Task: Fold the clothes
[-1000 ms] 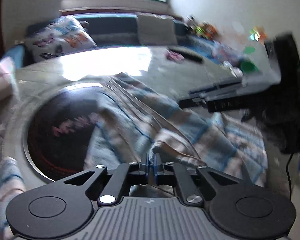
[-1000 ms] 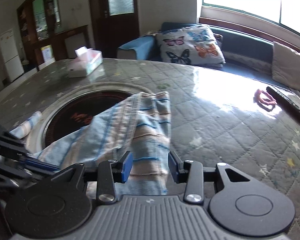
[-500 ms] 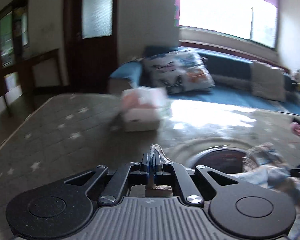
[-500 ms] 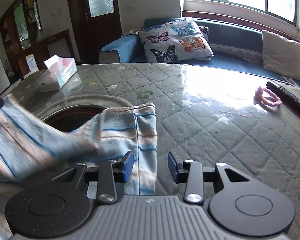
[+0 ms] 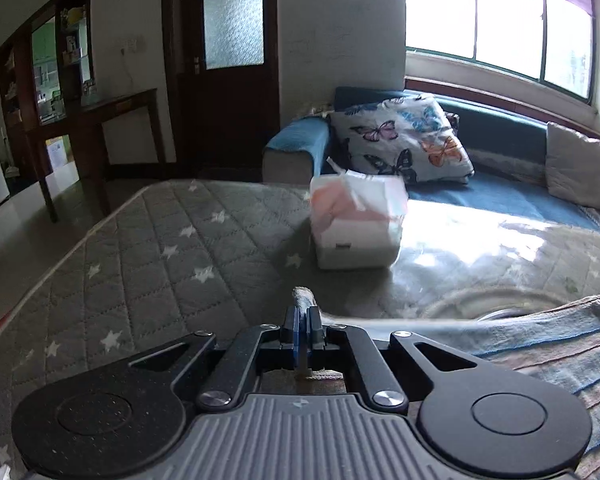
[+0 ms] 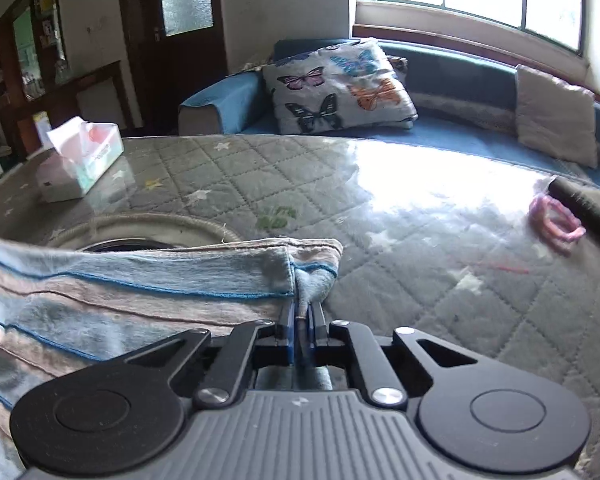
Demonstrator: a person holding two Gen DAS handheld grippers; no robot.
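A blue, pink and beige striped garment [image 6: 120,292] is stretched flat between my two grippers above the quilted grey table cover [image 6: 440,280]. My right gripper [image 6: 302,312] is shut on the garment's right corner, where a folded hem bunches at the fingertips. My left gripper [image 5: 302,316] is shut on the other corner; a small tuft of cloth pokes out past its tips. In the left wrist view the garment [image 5: 548,344] runs off to the right, over the round dark inset of the table.
A tissue box [image 5: 356,224] stands on the table ahead of my left gripper, also the tissue box [image 6: 80,164] at far left in the right view. A pink hair tie [image 6: 556,224] and a dark remote [image 6: 588,204] lie at right. A sofa with a butterfly cushion [image 6: 336,84] is behind.
My right gripper went from open to shut on the garment's corner. My left gripper swung left with its corner, pulling the cloth out straight and taut between the two.
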